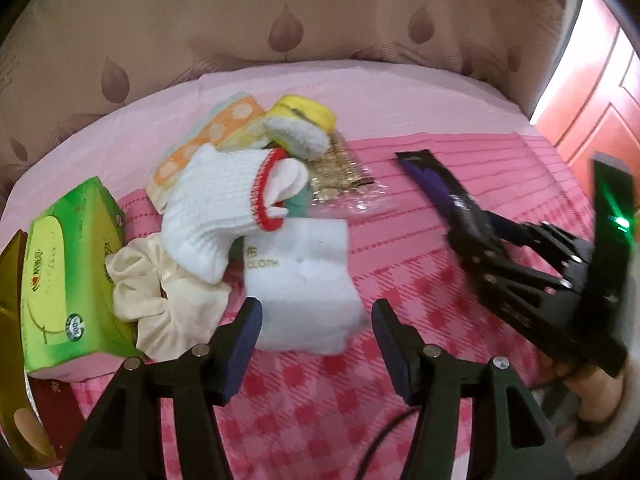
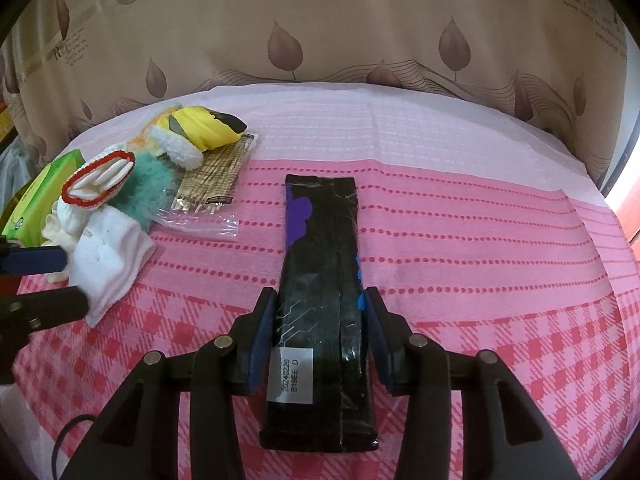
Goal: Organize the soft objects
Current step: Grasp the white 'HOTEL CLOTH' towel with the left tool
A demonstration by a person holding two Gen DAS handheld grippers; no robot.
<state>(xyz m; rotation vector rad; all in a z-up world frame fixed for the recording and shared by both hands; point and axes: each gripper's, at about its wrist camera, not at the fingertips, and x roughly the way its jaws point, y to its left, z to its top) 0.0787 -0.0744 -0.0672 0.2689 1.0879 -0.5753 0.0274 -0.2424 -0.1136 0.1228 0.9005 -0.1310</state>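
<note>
The long black packet (image 2: 320, 312) lies lengthwise on the pink checked cloth (image 2: 500, 320), well to the right of the pile of soft things. The right gripper (image 2: 320, 340) straddles its near end; one pad looks to touch the packet's edge while a sliver of blue tape and a small gap show at the other, so I'd call the fingers loosely about it rather than clamped — likely it has been set apart as its own group. A white sticker on it reads "20240220 B19EE D".

Taking that packet as the mark: to its left the heap holds a folded white cloth (image 1: 308, 280) printed "CLOTH" beside a Chinese character, a white knit glove (image 1: 216, 208) with a red cuff on top of it, a cream scrunchie (image 1: 160, 300), a teal fluffy thing (image 2: 150, 192), and a yellow plush (image 2: 204, 126) farther back. The left gripper (image 1: 316, 344) hangs just before the white cloth, fingers wide apart and empty — my guess is that cloth comes next.

Farthest left stands a green tissue pack (image 1: 68, 272); its print is too blurred to read. The curtain (image 2: 320, 20) behind bears "love".
</note>
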